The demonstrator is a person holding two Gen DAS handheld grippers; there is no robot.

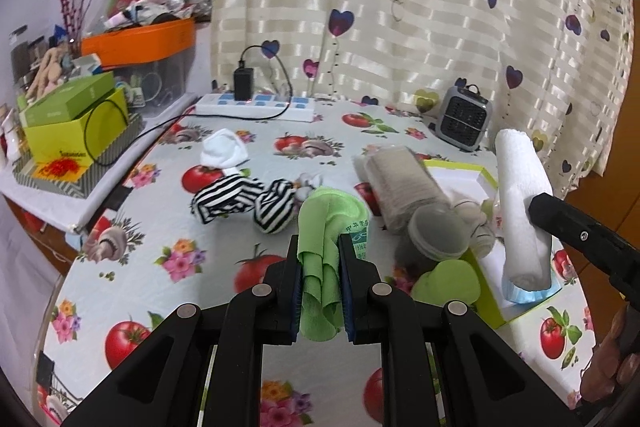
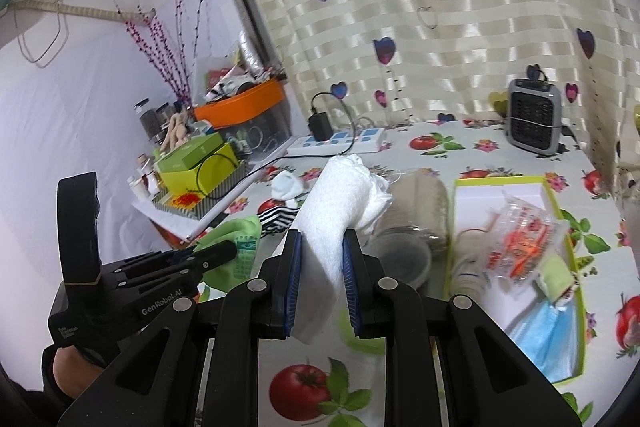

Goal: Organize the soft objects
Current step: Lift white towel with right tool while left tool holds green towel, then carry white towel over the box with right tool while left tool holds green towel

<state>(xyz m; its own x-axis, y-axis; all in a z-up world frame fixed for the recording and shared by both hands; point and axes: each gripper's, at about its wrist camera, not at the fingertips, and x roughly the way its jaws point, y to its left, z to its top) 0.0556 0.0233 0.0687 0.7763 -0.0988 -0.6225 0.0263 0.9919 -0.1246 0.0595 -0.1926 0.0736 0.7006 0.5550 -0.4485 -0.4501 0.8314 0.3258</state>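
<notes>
Above the near edge of the tabletop [image 1: 132, 259], both of my hands are loaded. My left gripper [image 1: 320, 259] has its jaws narrowed onto a rolled green cloth [image 1: 320, 227], which stands up between the pads with its long axis running away from me, along the fingers. My right gripper [image 2: 320, 259] has its jaws pressed on a rolled white towel [image 2: 332, 203], gripped near its lower end, so most of the roll sticks forward and up, leaning slightly left in that wrist's view.

What matters next, as I judge it, is the green-rimmed box [image 2: 454, 227] lying toward the right edge of the tabletop. From my right jaws it sits just ahead and to the right, close by; from my left jaws it lies further off to the right, beyond a beige roll [image 1: 400, 187] and a translucent cup [image 1: 438, 231] that lie between. So my right hand is the nearer one to put its load down there. The box already holds a blue mask [image 2: 548, 331] and a crinkly packet [image 2: 524, 239], leaving bare floor mainly at its far end; the towel's long axis would probably fit best laid along the box's length.

Striped socks [image 1: 232, 199] and a white sock [image 1: 222, 149] are still loose near the middle of the tabletop.
</notes>
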